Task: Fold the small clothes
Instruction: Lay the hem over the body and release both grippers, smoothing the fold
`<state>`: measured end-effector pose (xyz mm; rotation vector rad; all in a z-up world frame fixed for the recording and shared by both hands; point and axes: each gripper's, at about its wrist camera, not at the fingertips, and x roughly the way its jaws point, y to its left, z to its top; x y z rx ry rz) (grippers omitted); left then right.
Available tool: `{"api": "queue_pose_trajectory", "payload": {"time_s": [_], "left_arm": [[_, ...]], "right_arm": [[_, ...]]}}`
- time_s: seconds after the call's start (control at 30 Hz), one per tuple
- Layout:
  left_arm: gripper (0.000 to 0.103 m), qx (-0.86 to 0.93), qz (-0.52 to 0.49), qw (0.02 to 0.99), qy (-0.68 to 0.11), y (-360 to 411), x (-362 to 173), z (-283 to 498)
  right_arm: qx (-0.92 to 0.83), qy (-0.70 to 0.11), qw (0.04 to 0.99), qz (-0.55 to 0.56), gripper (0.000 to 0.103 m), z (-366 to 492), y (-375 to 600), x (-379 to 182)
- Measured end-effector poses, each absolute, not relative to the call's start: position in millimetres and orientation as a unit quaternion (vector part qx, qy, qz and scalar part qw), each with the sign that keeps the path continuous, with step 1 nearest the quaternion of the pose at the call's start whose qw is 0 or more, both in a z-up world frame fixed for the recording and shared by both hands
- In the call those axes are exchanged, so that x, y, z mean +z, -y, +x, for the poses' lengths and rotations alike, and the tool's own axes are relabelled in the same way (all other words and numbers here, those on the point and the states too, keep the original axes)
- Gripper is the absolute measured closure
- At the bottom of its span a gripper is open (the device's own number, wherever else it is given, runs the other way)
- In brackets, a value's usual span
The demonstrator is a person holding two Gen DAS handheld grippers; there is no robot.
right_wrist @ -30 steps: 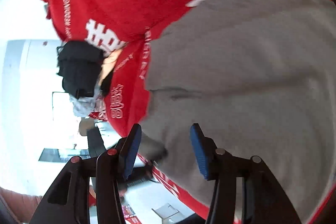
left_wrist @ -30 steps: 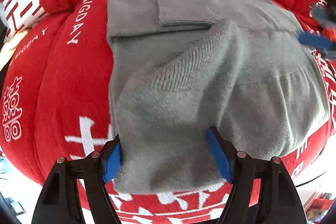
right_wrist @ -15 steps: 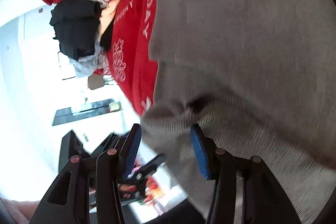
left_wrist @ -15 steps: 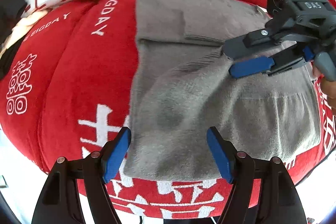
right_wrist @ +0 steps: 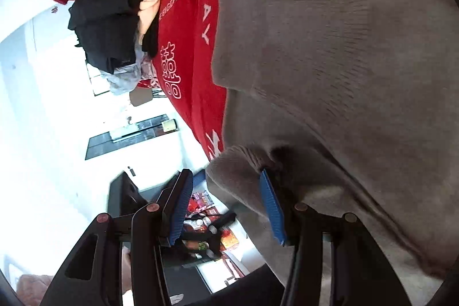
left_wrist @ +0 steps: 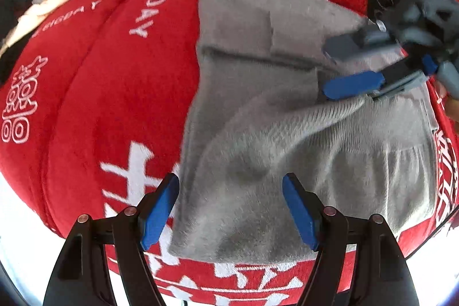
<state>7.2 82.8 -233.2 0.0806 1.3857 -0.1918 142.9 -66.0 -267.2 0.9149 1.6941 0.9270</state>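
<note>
Now the grey knit garment lies partly folded on the red printed cover, shifted rightward since a second ago. Its ribbed sleeve reaches the right gripper, jaws apart, grip unclear through blur. Left gripper hovers open, empty.

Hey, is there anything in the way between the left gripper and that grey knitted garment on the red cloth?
Nothing visible is. The left gripper is open right over the near edge of the grey knitted garment, with only red printed cloth around it. The right gripper is at the ribbed sleeve, farther off.
</note>
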Motion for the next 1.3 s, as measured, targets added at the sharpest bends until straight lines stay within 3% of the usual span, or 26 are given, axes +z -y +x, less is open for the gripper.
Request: {"api": "queue_pose_trajectory", "payload": {"time_s": [0.4, 0.57, 0.8, 1.0, 1.3], "left_arm": [[0.028, -0.072, 0.024, 0.768, -0.635, -98.4, -229.4, 5.3], [0.028, -0.069, 0.014, 0.767, -0.638, -94.7, -235.5, 11.6], [0.028, -0.072, 0.018, 0.768, -0.637, -88.5, -228.4, 15.4], [0.028, -0.083, -0.008, 0.772, -0.63, -89.5, -221.7, 46.6], [0.028, -0.137, 0.004, 0.75, -0.647, -66.7, -235.4, 79.2]], "right_arm": [[0.332, -0.73, 0.508, 0.315, 0.049, 155.9, 68.5, -266.9], [0.363, -0.716, 0.456, 0.384, 0.049, 156.0, 40.6, -285.1], [0.372, -0.625, 0.489, 0.481, 0.046, 182.1, 45.7, -256.1], [0.319, -0.6, 0.571, 0.461, 0.046, 156.4, 116.5, -226.6], [0.163, -0.597, 0.69, 0.375, 0.046, 23.2, 255.9, -200.7]]}}
